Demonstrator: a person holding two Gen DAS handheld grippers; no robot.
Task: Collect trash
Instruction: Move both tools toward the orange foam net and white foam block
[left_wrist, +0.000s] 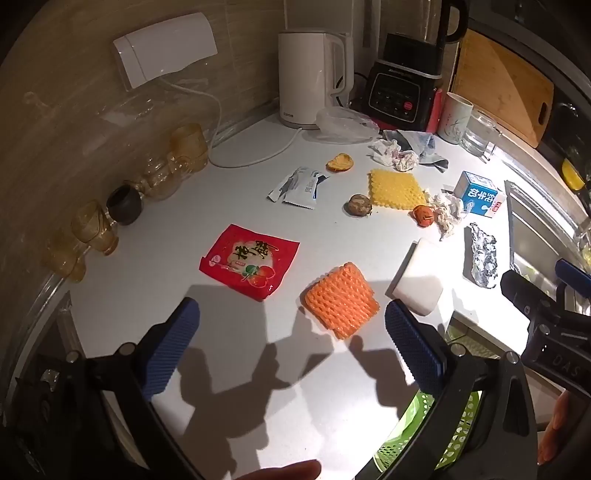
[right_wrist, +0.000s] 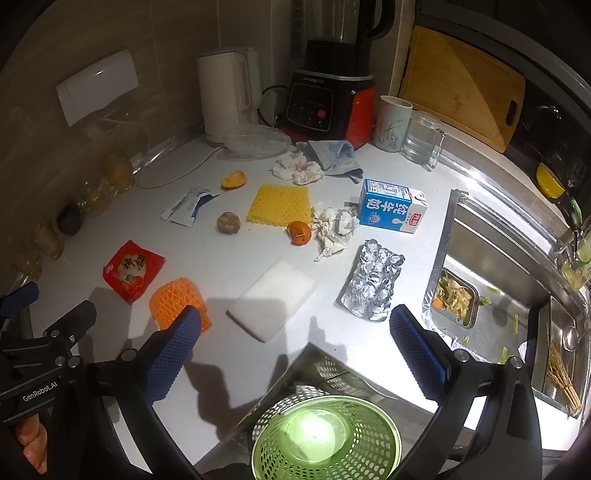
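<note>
- the left gripper (left_wrist: 291, 339) hangs over the white countertop (left_wrist: 229, 369) with its blue-padded jaws spread wide and nothing between them.
- the right gripper (right_wrist: 295, 339) is likewise wide apart and empty, tilted down toward the counter's front edge.
- a green perforated waste basket (right_wrist: 384, 465) stands below the counter edge, just under the right gripper; its inside is washed out by glare.
- an orange foam fruit net (left_wrist: 341, 301) lies closest to the left gripper, just beyond its right finger.
- a red snack wrapper (left_wrist: 249, 258) lies flat to the left of that net.
- a white foam block (right_wrist: 273, 299) sits in front of the right gripper, between the orange net and a crumpled foil pill blister (right_wrist: 373, 284).
- further back lie a yellow foam net (right_wrist: 280, 205), a blue milk carton (right_wrist: 391, 206) on its side, and crumpled tissue (right_wrist: 334, 225) between them.
- an orange fruit remnant (right_wrist: 299, 232) touches that tissue; a brown round fruit (right_wrist: 228, 222) sits apart to its left.
- a torn white-and-blue sachet (left_wrist: 299, 188) and a piece of orange peel (left_wrist: 339, 162) lie nearer the wall.
- a second tissue wad (right_wrist: 297, 168) rests by a grey-blue cloth (right_wrist: 332, 155).
- at the back stand a white kettle (left_wrist: 310, 77), a black-and-red blender (right_wrist: 328, 96), a cup (right_wrist: 393, 123) and a glass mug (right_wrist: 421, 138).
- the steel sink (right_wrist: 491, 236) on the right holds a small tray of vegetable scraps (right_wrist: 454, 295).
</note>
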